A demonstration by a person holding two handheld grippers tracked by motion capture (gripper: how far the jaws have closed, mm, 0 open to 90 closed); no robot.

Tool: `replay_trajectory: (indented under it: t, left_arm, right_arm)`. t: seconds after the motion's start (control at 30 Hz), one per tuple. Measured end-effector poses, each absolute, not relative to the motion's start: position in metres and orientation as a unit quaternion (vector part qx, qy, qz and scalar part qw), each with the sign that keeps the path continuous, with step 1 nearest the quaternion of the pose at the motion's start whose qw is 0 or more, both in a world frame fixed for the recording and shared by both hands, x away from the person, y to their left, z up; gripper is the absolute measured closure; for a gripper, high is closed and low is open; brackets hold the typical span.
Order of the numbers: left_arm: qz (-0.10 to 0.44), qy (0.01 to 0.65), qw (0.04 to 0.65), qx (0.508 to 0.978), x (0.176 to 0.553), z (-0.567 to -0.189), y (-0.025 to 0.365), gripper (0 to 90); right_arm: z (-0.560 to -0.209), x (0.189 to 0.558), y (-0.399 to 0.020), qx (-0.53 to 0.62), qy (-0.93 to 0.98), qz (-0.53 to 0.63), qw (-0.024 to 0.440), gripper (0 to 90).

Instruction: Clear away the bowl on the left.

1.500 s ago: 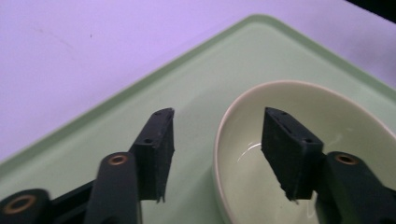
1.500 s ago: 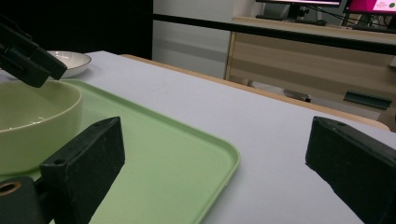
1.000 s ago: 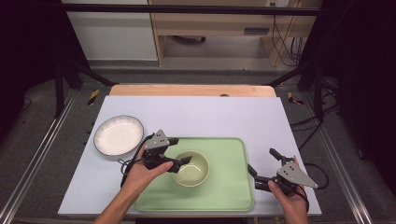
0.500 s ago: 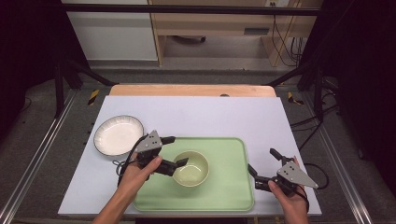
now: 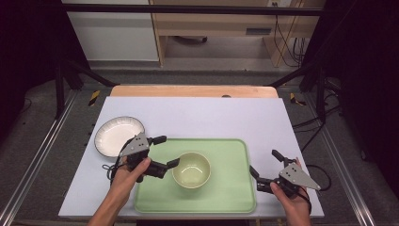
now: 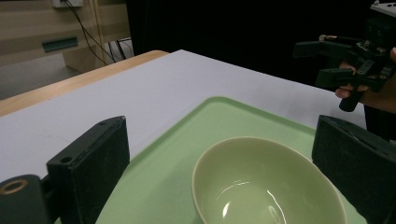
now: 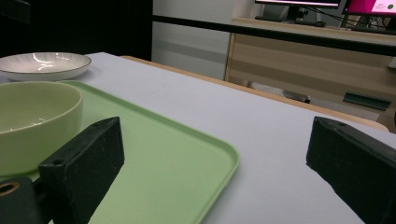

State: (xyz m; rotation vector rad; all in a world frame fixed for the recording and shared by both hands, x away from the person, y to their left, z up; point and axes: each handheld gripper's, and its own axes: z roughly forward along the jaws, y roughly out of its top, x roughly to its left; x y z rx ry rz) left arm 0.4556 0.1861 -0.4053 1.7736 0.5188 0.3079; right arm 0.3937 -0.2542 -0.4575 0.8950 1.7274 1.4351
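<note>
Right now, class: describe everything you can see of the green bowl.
The bowl is pale green, round, glossy like glazed ceramic, empty and upright. It stands on the green tray, left of its middle. The left claw is open beside its left rim; whether a jaw touches it cannot be told. The white plate lies apart, off the tray.

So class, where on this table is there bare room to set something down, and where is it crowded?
Free: the white table behind the green tray, and the tray's right half. Crowded: the front left, where the white plate, left hand-held gripper and green bowl sit close.
</note>
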Motion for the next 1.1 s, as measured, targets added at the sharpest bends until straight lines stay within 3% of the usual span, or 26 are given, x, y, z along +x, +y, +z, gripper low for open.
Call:
replay_trajectory:
  t: [1.1]
  left_arm:
    - [0.166, 0.245, 0.63, 0.718, 0.451, -0.393, 0.248, 4.5]
  right_arm:
    - [-0.457, 0.394, -0.255, 0.348, 0.667, 0.555, 0.355, 4.1]
